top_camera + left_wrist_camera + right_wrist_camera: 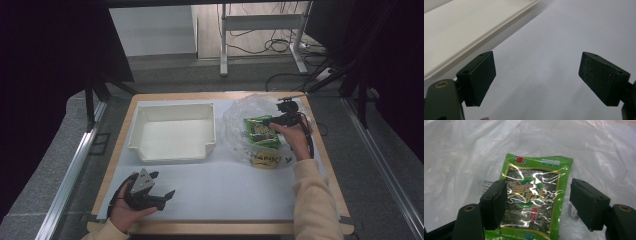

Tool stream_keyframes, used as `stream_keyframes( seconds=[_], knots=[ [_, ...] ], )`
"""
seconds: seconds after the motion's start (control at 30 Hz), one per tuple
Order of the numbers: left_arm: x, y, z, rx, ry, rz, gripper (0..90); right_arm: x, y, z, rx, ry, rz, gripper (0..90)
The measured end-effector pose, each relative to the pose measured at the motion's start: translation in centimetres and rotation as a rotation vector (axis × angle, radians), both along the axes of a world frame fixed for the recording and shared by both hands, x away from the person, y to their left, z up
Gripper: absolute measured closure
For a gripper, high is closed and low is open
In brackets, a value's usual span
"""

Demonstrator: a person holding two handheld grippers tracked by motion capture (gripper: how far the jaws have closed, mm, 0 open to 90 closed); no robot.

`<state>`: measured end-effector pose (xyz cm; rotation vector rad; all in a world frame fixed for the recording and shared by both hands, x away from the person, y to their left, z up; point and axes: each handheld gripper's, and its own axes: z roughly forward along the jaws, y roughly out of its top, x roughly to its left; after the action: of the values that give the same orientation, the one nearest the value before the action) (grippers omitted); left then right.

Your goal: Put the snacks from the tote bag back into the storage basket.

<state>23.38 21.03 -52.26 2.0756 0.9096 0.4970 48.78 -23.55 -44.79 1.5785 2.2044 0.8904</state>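
Snack packet (536,197): green, lying on clear plastic bag (240,112), right side of bench (225,200).
Right gripper (537,202): spread, straddling packet, not pinching.
Left gripper (536,77): spread, idle near white tray (175,131).
Risk: pads may snag bag film along with the slick packet, which could slip.

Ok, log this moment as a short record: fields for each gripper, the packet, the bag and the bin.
left gripper: open, nothing between its jaws, resting on the white sheet below the bin
right gripper: open, jaws either side of the packet, pads not pressing on it
packet: green seaweed snack packet, lying on the plastic bag
bag: clear plastic bag, crumpled, right of the bin
bin: white plastic bin, nothing in it
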Motion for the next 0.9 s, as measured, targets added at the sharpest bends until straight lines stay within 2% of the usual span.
stream_keyframes(
  seconds=[0.07,0.2,0.53,0.9],
  knots=[
    [0.0,0.0,0.0,-0.001,0.001,0.0,14.3,0.2,0.0,0.0,-0.008,0.005,-0.006,33.9],
    [0.1,0.2,0.0,-0.004,0.004,0.007,14.4,1.4,-0.3,-0.5,-0.017,0.038,-0.017,43.6],
    [0.1,0.2,0.0,-0.001,0.002,0.009,14.4,2.3,-0.6,-1.2,-0.052,0.08,-0.036,47.5],
    [0.1,0.3,0.0,-0.007,0.002,0.015,14.4,3.1,-0.6,-2.5,-0.093,0.129,-0.034,59.0]
  ],
)
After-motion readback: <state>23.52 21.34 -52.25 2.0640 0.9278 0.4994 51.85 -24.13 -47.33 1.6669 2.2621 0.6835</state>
